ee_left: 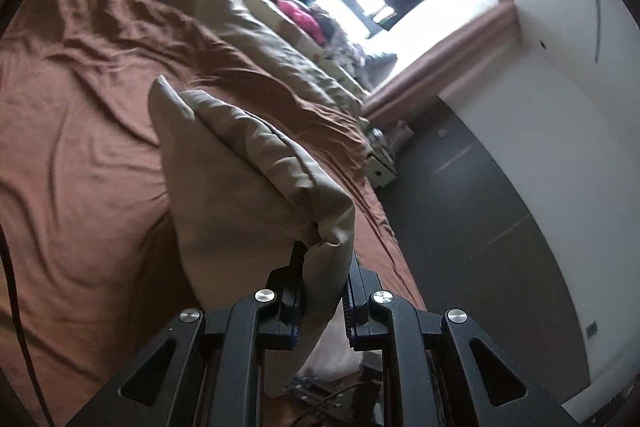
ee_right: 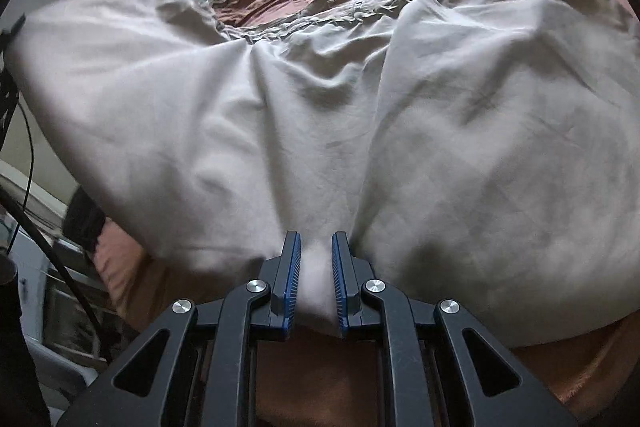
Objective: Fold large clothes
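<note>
You are lifting the beige cloth (ee_right: 320,115) off the bed (ee_left: 72,131), left gripper (ee_left: 322,291) and right gripper (ee_right: 316,275) both pinching it, so next lay it flat, I think.

Both wrist cams close, facing beige cloth (ee_right: 280,115) on brown bed (ee_left: 80,147).

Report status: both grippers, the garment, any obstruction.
Left gripper and right gripper both shut on beige garment. Garment lifted over brown bedsheet. No obstruction seen.
</note>
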{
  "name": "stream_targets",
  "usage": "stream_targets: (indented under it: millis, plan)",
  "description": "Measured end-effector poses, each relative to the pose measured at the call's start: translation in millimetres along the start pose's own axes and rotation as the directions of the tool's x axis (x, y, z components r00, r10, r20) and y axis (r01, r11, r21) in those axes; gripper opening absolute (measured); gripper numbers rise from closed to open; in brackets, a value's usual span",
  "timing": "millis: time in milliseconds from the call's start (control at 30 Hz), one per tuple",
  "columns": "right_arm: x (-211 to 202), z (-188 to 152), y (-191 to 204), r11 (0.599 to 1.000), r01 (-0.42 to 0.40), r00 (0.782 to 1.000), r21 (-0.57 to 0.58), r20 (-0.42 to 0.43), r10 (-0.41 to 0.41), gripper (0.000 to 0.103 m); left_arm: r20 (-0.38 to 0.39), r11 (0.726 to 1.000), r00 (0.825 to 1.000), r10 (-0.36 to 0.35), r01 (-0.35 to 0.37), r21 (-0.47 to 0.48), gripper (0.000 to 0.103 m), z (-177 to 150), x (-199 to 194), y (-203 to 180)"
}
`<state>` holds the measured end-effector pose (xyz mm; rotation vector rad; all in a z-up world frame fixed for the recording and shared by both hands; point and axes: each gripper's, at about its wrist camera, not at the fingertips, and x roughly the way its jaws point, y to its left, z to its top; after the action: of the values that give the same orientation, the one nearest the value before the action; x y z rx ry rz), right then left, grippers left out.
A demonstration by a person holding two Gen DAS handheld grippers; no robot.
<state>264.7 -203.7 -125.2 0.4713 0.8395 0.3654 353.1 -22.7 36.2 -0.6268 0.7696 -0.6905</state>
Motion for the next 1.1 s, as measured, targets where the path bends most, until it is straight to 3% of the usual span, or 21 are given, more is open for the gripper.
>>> stream_targets:
  millis: [167,300,400,500,533,600,633,667,800,933,1000,1100]
  plan:
    - [-18,-2,-18,0.994,-0.103,0.995,0.032,0.012,0.102,0.014,-0.041,0.998,0.999,-0.01,0.013,0.068,0.016,11,38,-47]
    - [-54,2,-45,0.988,-0.147,0.986,0.045,0.083,0.143,0.015,-0.074,0.993,0.997,-0.014,0.022,0.112,0.016,13,67,-75]
    - [-80,0,-71,0.984,-0.161,0.98,0.08,0.133,0.149,0.015,-0.108,0.99,0.994,-0.018,0.034,0.139,0.016,12,94,-92]
    - [-104,-5,-103,0.98,-0.132,0.978,0.152,0.179,0.104,0.015,-0.145,0.986,0.989,-0.026,0.049,0.158,0.016,10,124,-109]
    - [-113,-7,-116,0.977,-0.127,0.976,0.173,0.196,0.092,0.019,-0.162,0.985,0.986,-0.031,0.058,0.163,0.016,8,137,-116]
    - [-129,-12,-138,0.969,-0.122,0.971,0.213,0.229,0.072,0.043,-0.187,0.982,0.982,-0.032,0.065,0.175,0.015,3,156,-125]
    - [-137,-16,-150,0.963,-0.129,0.966,0.237,0.25,0.068,0.063,-0.209,0.981,0.977,-0.029,0.068,0.182,0.015,-2,171,-132]
    - [-145,-19,-160,0.955,-0.141,0.96,0.259,0.272,0.068,0.069,-0.231,0.98,0.973,-0.026,0.07,0.185,0.015,-6,183,-137]
    - [-167,-35,-198,0.923,-0.178,0.943,0.341,0.326,0.062,0.069,-0.332,0.974,0.943,0.001,0.075,0.214,0.015,-38,240,-156]
    - [-179,-48,-211,0.906,-0.215,0.935,0.364,0.344,0.084,0.069,-0.441,0.963,0.897,0.03,0.092,0.253,0.015,-77,282,-168]
    - [-186,-55,-210,0.905,-0.222,0.933,0.363,0.349,0.089,0.069,-0.506,0.945,0.86,0.068,0.108,0.31,0.015,-100,296,-174]
    - [-196,-59,-224,0.905,-0.206,0.931,0.373,0.358,0.064,0.069,-0.604,0.916,0.781,0.155,0.115,0.384,0.019,-132,308,-166]
